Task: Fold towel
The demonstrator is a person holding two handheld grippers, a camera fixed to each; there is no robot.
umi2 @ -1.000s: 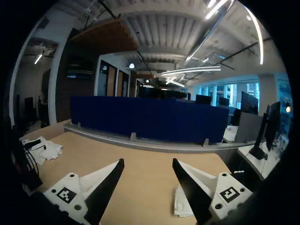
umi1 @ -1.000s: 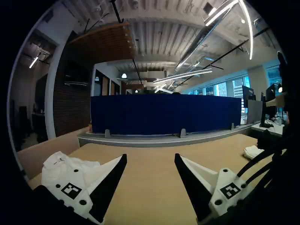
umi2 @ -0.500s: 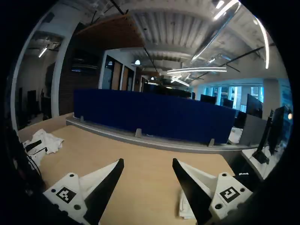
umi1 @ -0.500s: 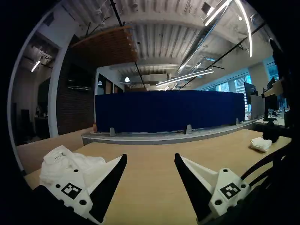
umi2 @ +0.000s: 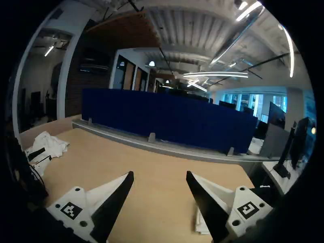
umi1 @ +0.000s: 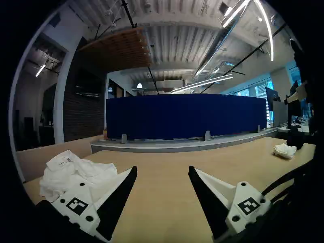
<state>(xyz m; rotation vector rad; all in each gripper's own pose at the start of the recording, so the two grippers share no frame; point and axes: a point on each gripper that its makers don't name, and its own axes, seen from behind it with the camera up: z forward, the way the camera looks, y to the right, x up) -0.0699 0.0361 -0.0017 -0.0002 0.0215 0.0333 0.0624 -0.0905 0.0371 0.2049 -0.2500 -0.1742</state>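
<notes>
Towel [umi1: 73,173] looms nearer, left of the left gripper [umi1: 162,167]; it and the right gripper [umi2: 159,173], both spread and empty, should pinch adjacent corners.

crumpled towel [umi1: 75,172]: part-hidden (behind left gripper [umi1: 162,167]) | folded towel [umi2: 198,220]: mostly hidden

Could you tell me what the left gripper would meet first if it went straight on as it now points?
Probably the blue divider at the far edge of the table, though depth is unclear. The left gripper points over bare table; the crumpled towel lies off to its left.
</notes>
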